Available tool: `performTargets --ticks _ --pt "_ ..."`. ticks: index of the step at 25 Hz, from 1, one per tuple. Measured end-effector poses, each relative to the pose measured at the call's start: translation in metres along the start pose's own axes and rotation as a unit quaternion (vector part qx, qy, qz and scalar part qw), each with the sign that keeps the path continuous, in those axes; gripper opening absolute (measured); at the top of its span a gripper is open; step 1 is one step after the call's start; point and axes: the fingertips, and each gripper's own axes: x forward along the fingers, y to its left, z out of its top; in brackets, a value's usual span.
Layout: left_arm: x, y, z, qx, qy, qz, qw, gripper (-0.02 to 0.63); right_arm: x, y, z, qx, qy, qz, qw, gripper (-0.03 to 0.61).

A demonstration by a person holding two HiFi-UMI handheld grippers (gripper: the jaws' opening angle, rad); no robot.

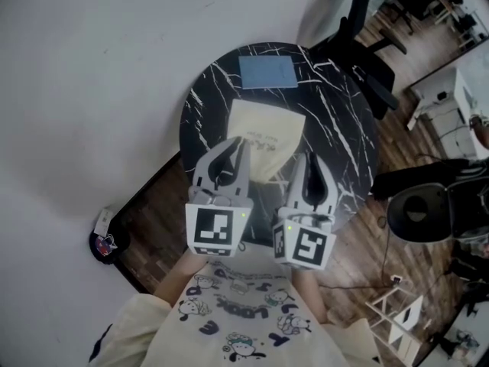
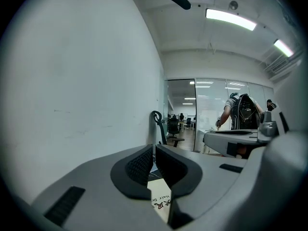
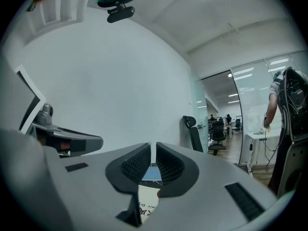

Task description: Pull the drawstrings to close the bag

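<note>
A cream drawstring bag (image 1: 263, 140) with dark print lies flat in the middle of a round black marble table (image 1: 344, 128). My left gripper (image 1: 238, 140) hovers over the bag's near left edge, and my right gripper (image 1: 302, 157) over its near right edge. In the left gripper view the jaws (image 2: 154, 150) stand almost together, with nothing between them and the bag (image 2: 161, 201) below. The right gripper view is much the same: jaws (image 3: 153, 148) a thin slit apart and empty, bag (image 3: 147, 201) beneath. I cannot make out the drawstrings.
A flat blue square (image 1: 267, 72) lies at the table's far side, also seen as the blue square (image 3: 151, 173) past the right jaws. A white wall is on the left. A black office chair (image 1: 367, 44) and a dark stool (image 1: 420, 212) stand to the right on wooden floor.
</note>
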Motion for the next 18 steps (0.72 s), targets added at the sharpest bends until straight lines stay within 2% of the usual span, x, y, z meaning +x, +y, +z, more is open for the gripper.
performTargets --ticks 18 --pt "-0.002 -0.004 -0.005 0.002 0.008 0.001 1.0000 0.055 -0.002 -0.012 -0.007 -0.002 0.015 -0.021 1.000 0.046"
